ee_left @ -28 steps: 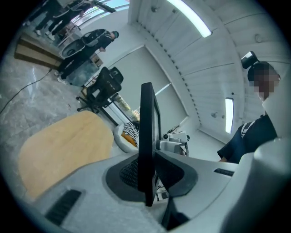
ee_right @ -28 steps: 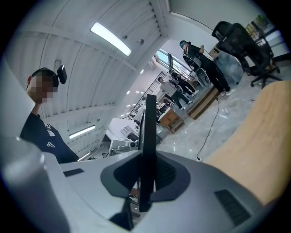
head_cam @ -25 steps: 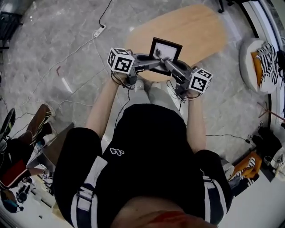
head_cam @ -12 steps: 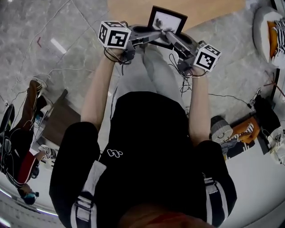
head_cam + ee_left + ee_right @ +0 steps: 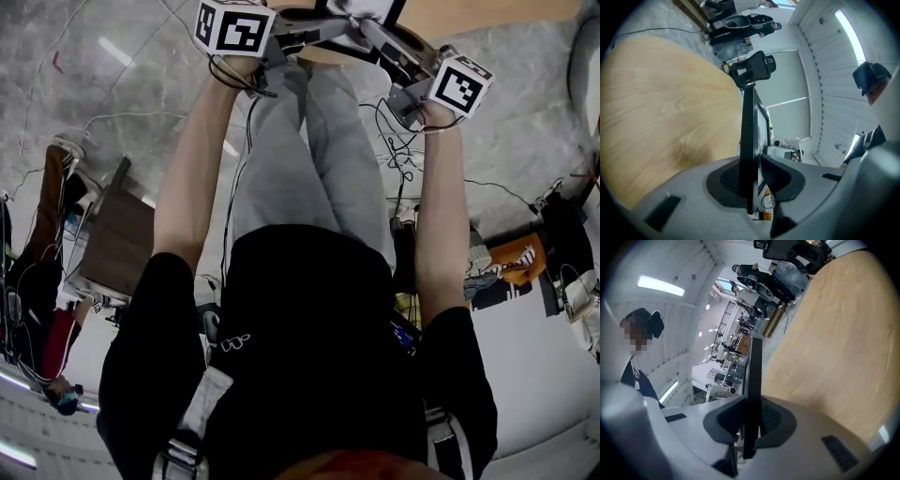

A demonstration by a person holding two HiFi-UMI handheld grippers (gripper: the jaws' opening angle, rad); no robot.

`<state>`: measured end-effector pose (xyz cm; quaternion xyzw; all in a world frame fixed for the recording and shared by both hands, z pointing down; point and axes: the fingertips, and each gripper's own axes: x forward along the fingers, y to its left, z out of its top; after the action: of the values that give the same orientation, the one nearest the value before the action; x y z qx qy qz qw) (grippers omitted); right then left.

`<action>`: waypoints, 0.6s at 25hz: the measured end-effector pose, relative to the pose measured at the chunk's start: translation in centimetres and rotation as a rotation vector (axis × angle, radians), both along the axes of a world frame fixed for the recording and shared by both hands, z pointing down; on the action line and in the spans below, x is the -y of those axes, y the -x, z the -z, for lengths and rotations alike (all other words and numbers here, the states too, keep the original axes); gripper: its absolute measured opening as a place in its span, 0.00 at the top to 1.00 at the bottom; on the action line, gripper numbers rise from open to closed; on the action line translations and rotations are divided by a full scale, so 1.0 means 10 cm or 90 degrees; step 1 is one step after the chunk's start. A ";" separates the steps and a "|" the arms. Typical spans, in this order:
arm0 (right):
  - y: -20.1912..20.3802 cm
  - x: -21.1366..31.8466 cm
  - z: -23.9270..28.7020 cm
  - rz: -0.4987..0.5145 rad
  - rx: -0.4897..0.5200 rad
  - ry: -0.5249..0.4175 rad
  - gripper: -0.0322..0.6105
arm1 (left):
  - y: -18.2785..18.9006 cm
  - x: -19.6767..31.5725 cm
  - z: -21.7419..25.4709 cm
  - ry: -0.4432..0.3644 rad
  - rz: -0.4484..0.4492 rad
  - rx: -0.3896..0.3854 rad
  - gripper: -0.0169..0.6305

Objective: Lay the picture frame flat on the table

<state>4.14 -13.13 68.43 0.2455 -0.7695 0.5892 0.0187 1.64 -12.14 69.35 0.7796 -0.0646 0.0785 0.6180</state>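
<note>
Over table, picture frame cropped overhead, right fingers clamping it, left fingers on it, just widening.

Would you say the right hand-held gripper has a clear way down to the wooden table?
Probably yes: the right hand-held gripper is shut on the picture frame, and the wooden table beside it looks bare.

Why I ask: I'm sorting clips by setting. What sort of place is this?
Probably a lab or workshop room, not a home: loose cables trail over the stone-pattern floor, racks of equipment stand in the background, and strip lights run along white panelled walls.
</note>
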 end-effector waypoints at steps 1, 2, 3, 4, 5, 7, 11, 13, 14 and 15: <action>0.03 0.01 -0.10 0.001 0.010 0.005 0.88 | 0.02 0.01 -0.10 0.004 0.003 0.002 0.85; 0.05 0.01 -0.18 0.000 0.027 0.009 0.88 | 0.04 0.01 -0.18 0.003 0.003 0.003 0.85; 0.07 0.01 -0.22 -0.004 0.051 0.012 0.88 | 0.07 0.02 -0.23 -0.002 0.003 0.003 0.84; 0.09 0.01 -0.22 -0.012 0.078 0.014 0.88 | 0.09 0.03 -0.26 -0.009 0.005 0.005 0.83; 0.11 0.02 -0.21 -0.021 0.103 0.014 0.89 | 0.13 0.04 -0.28 -0.015 0.012 0.009 0.80; 0.12 0.03 -0.24 -0.043 0.133 0.013 0.90 | 0.25 0.05 -0.37 -0.026 0.041 0.024 0.75; 0.04 0.17 -0.47 -0.100 0.107 0.026 0.90 | 0.70 -0.01 -0.56 -0.024 0.130 0.084 0.75; 0.03 0.19 -0.59 -0.098 0.056 0.035 0.90 | 0.87 -0.07 -0.59 -0.007 0.175 0.103 0.80; 0.05 0.19 -0.65 -0.090 0.041 0.044 0.90 | 0.92 -0.10 -0.59 -0.003 0.190 0.106 0.88; 0.09 0.19 -0.72 -0.083 0.032 0.053 0.90 | 0.95 -0.13 -0.58 -0.002 0.201 0.105 0.94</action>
<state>3.27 -14.99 75.61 0.2792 -0.7267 0.6269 -0.0292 -7.83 -10.85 75.11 0.7520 -0.2365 0.0439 0.6138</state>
